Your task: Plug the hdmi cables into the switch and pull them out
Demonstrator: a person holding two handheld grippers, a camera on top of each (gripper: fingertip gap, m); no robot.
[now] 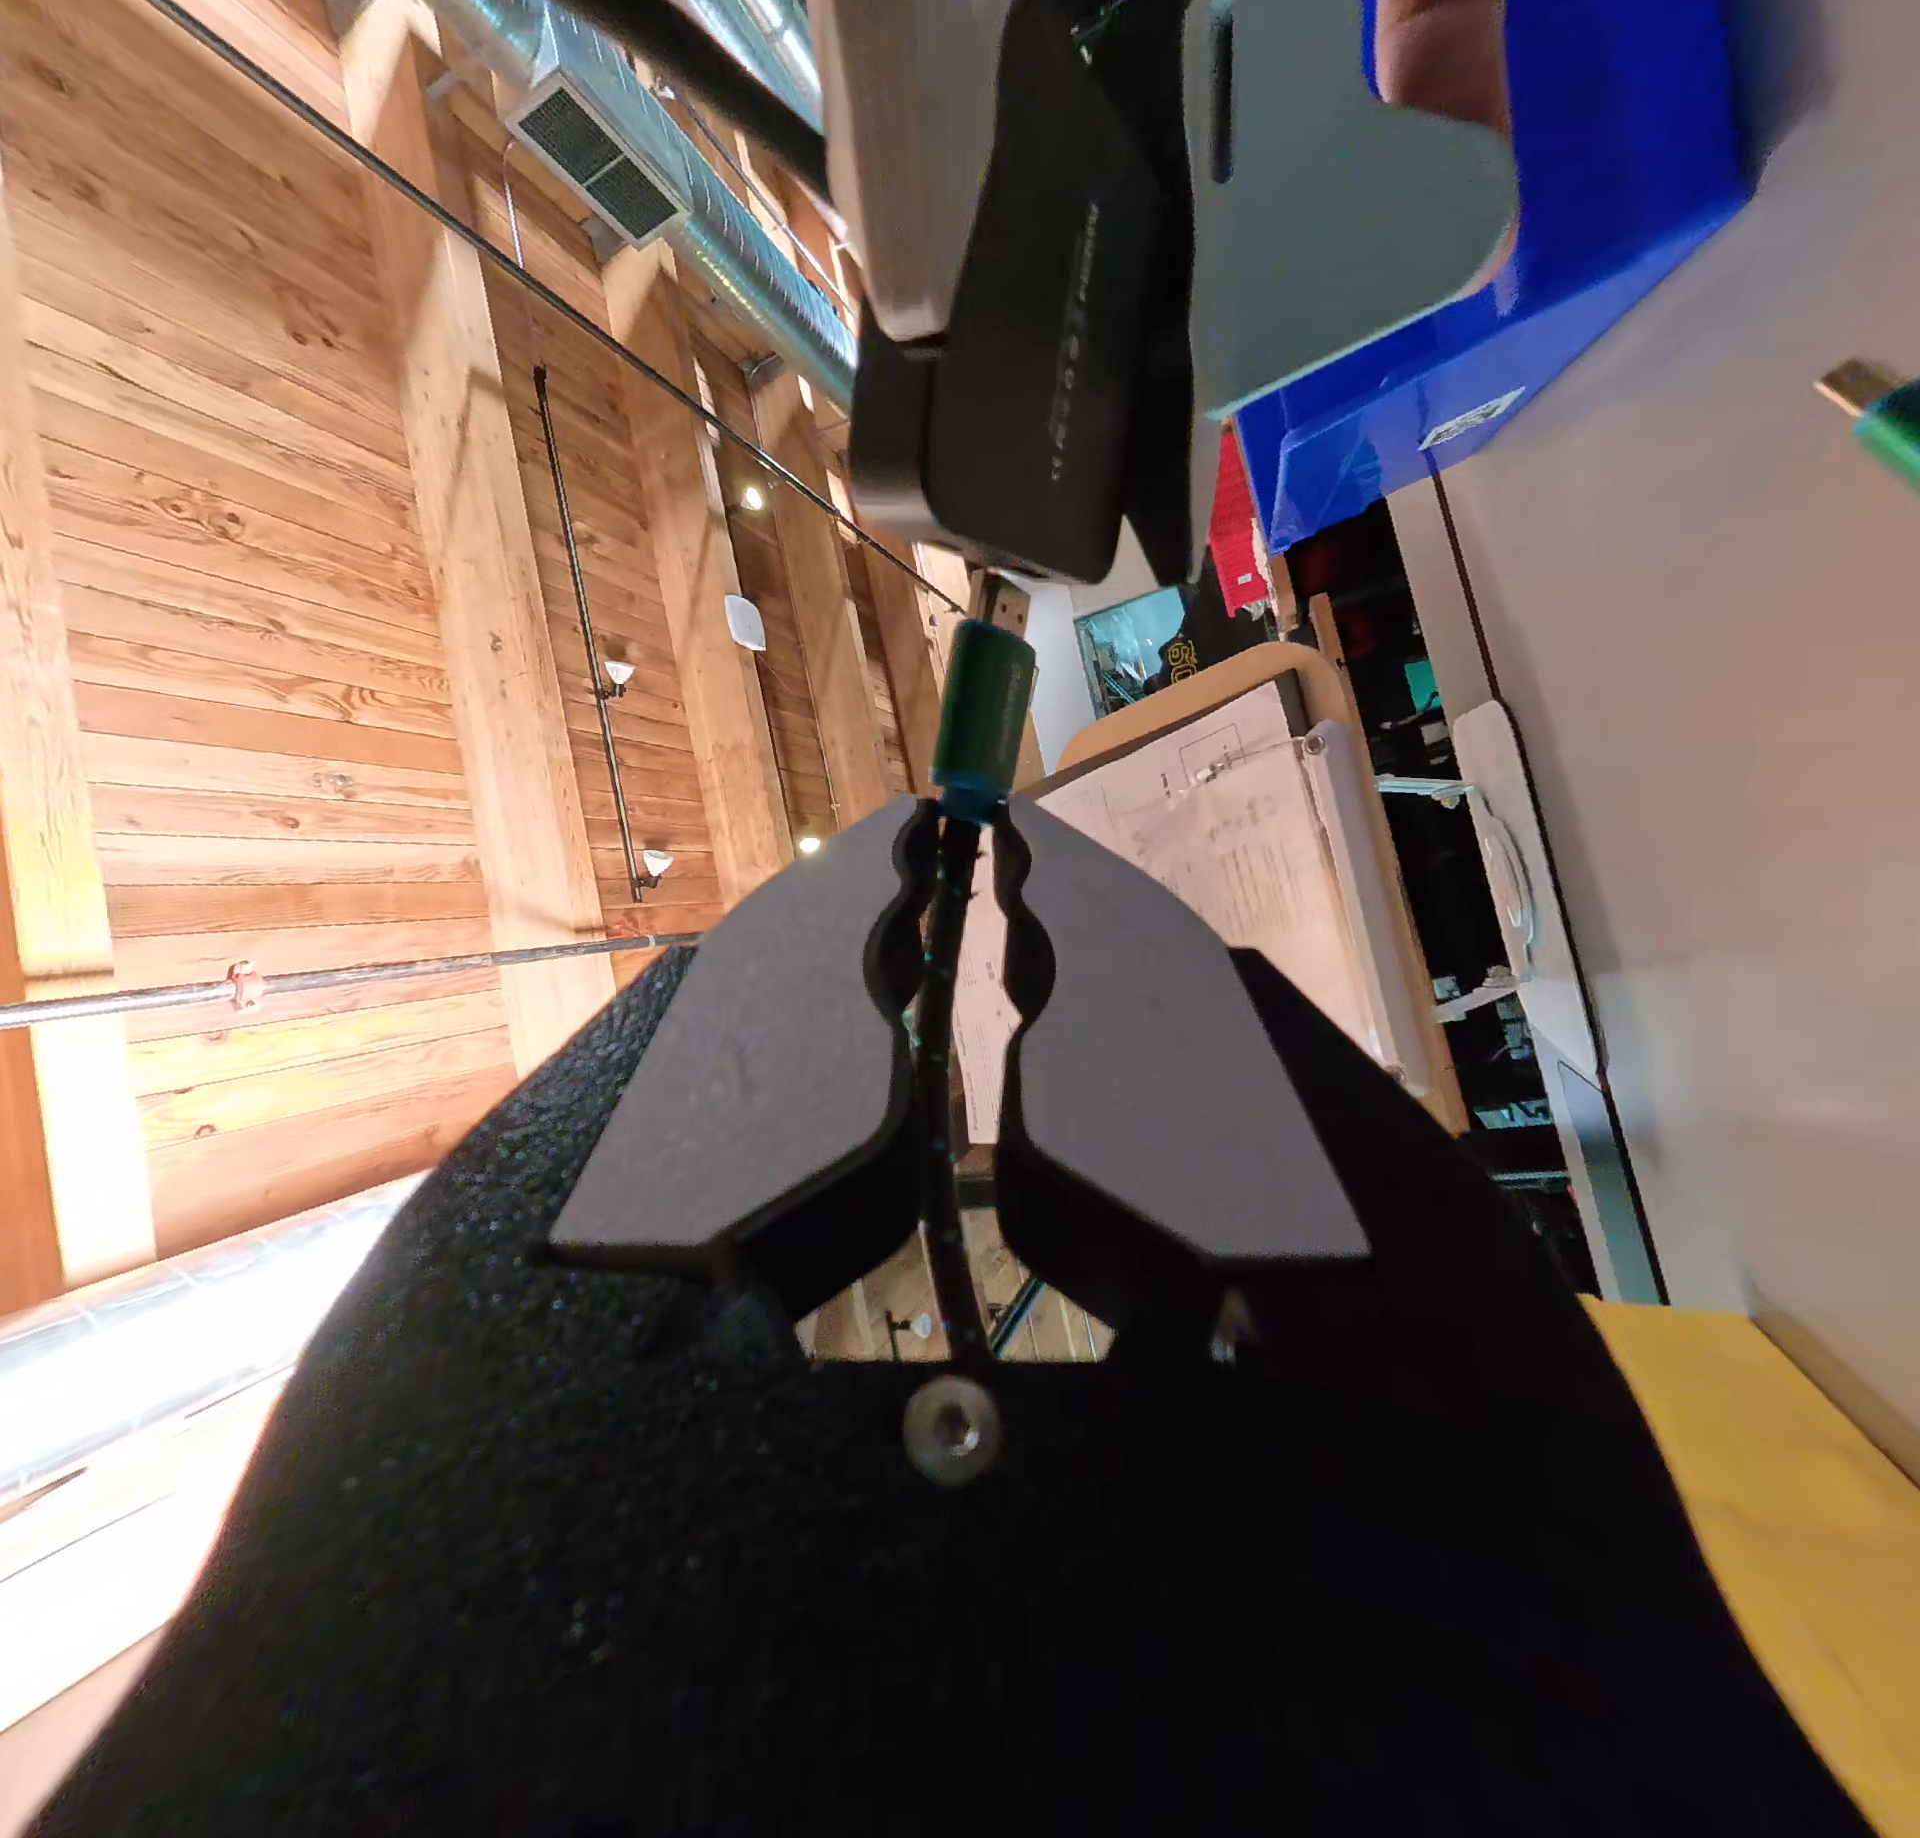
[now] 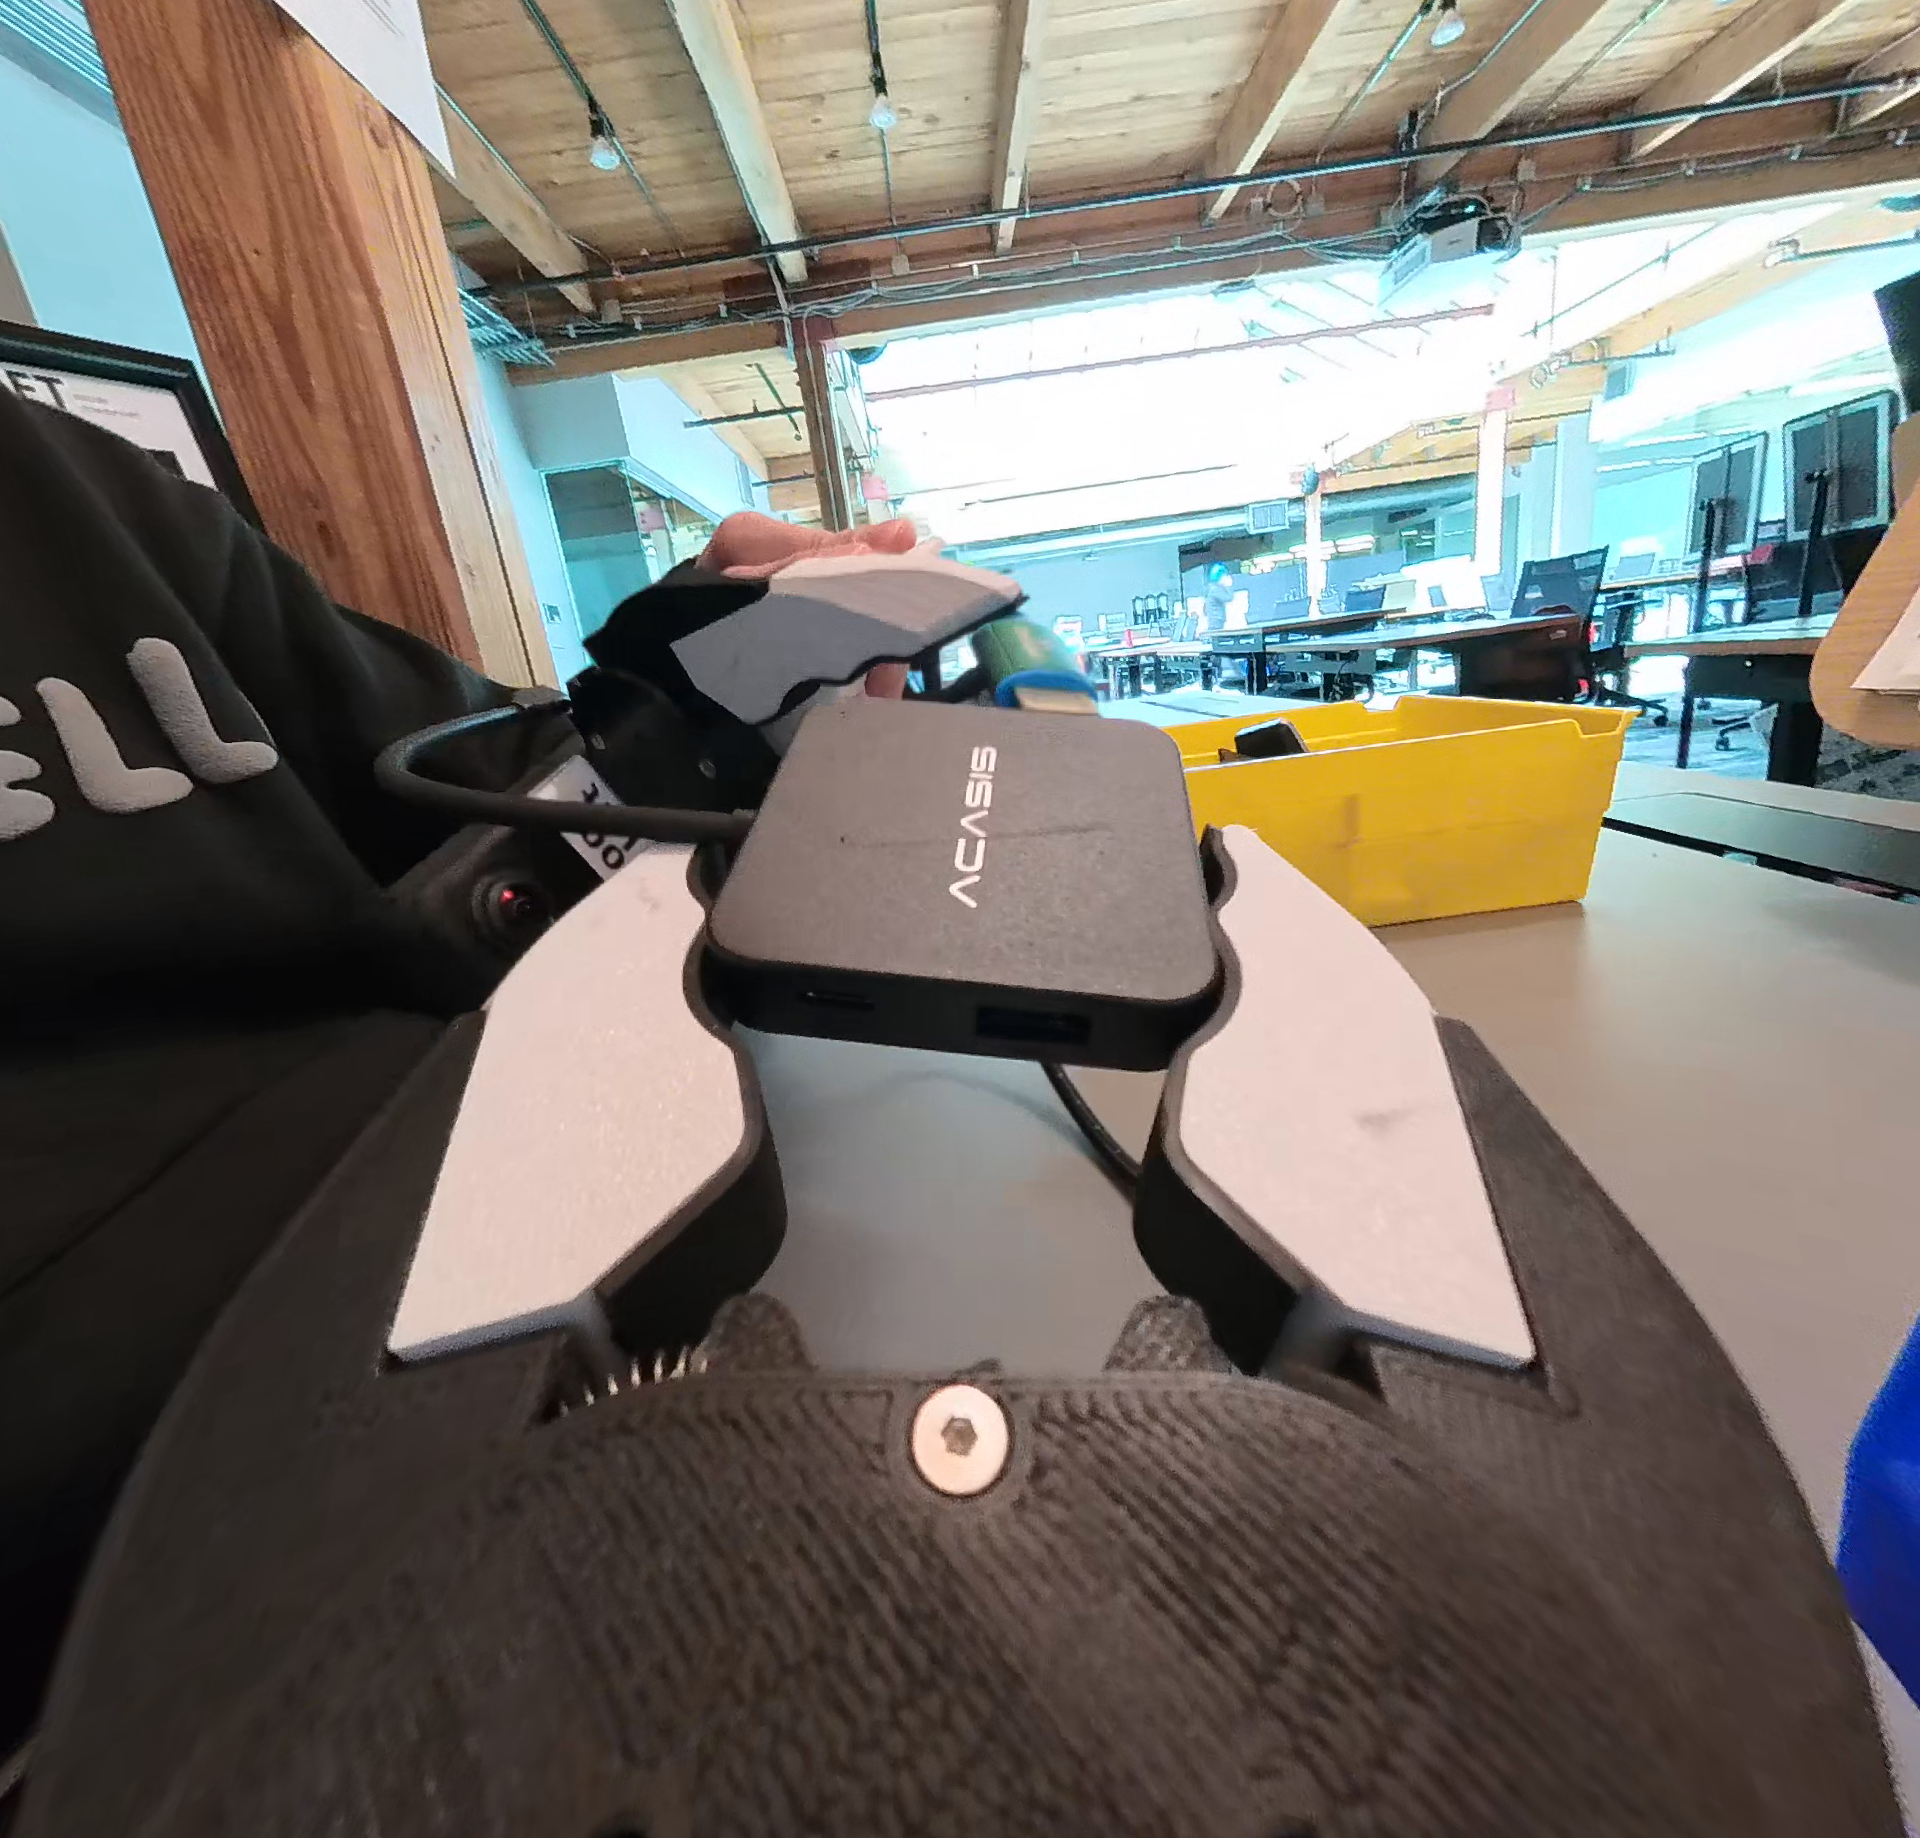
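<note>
My left gripper (image 1: 961, 812) is shut on a black braided HDMI cable (image 1: 935, 1061), just behind its green plug (image 1: 982, 718). The plug's metal tip points at the near edge of the black switch (image 1: 1023, 334) and sits just short of it. My right gripper (image 2: 961, 863) is shut on the switch (image 2: 966, 853), holding it by its two sides above the table. In the right wrist view the left gripper (image 2: 831, 625) and the green plug (image 2: 1023, 650) show at the switch's far edge. I cannot tell whether the plug touches the port. A second green plug (image 1: 1881, 438) lies apart on the table.
The switch's own black cable (image 2: 468, 760) loops off to the left. A yellow bin (image 2: 1403, 812) stands on the grey table (image 2: 1662, 1061) behind the switch. A blue bin (image 1: 1558, 230) is beside the right gripper. A person's black sleeve (image 2: 156, 801) fills the left.
</note>
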